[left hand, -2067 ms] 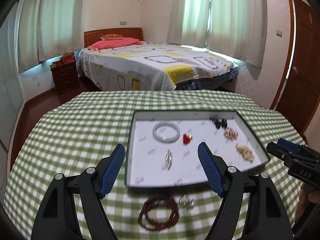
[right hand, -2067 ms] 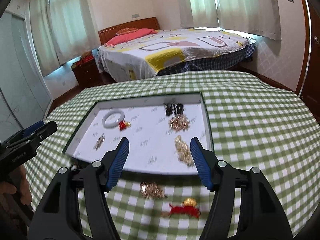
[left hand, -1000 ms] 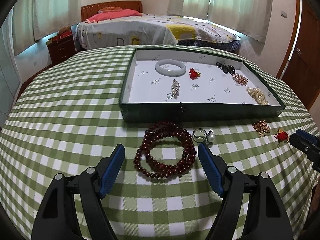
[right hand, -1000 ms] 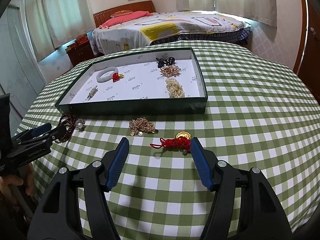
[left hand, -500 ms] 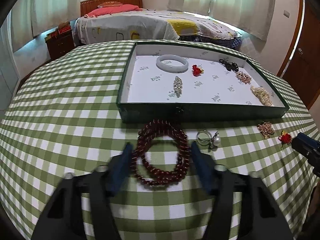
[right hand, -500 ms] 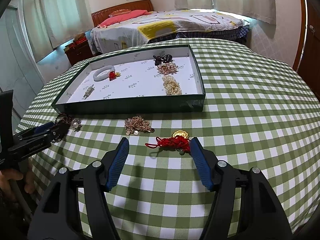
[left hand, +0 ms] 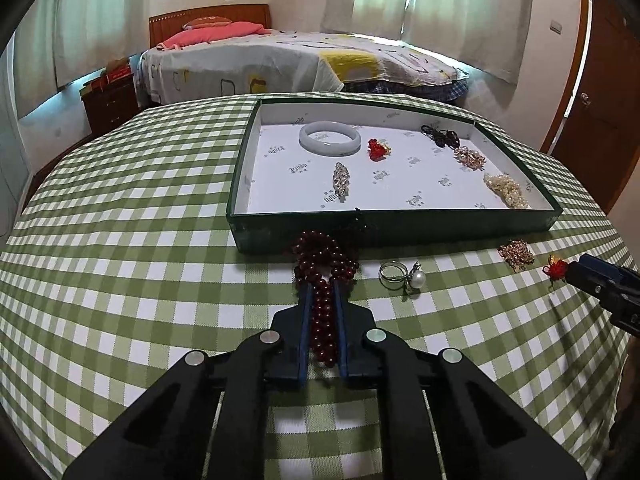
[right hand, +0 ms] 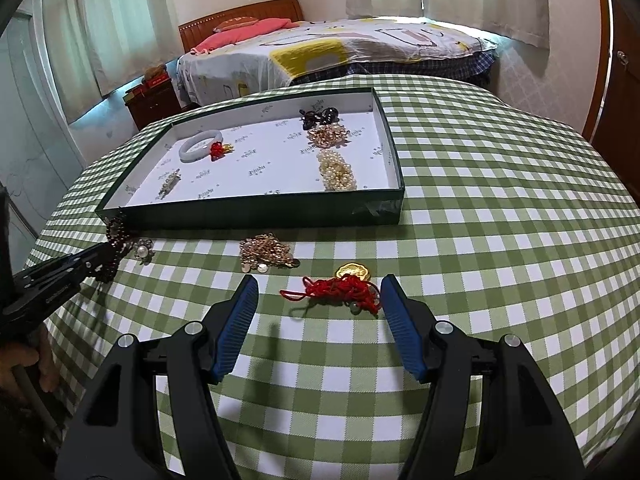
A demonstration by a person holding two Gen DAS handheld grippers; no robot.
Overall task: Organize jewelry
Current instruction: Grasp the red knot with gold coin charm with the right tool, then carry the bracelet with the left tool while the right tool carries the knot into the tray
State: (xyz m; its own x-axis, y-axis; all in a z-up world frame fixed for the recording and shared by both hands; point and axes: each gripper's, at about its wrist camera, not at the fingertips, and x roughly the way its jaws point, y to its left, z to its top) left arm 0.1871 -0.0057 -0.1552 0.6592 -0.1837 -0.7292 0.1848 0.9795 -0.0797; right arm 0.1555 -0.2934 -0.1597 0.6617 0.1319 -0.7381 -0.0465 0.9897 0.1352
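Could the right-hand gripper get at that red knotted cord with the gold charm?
Probably yes. The right gripper is open, and the red cord lies loose on the checked cloth just ahead, between its fingertips, with nothing in the way.

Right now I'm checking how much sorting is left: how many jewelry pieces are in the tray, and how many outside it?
In the green tray: 6
On the checked tablecloth: 3
In the left gripper, the dark red bead bracelet: 1
Total: 10
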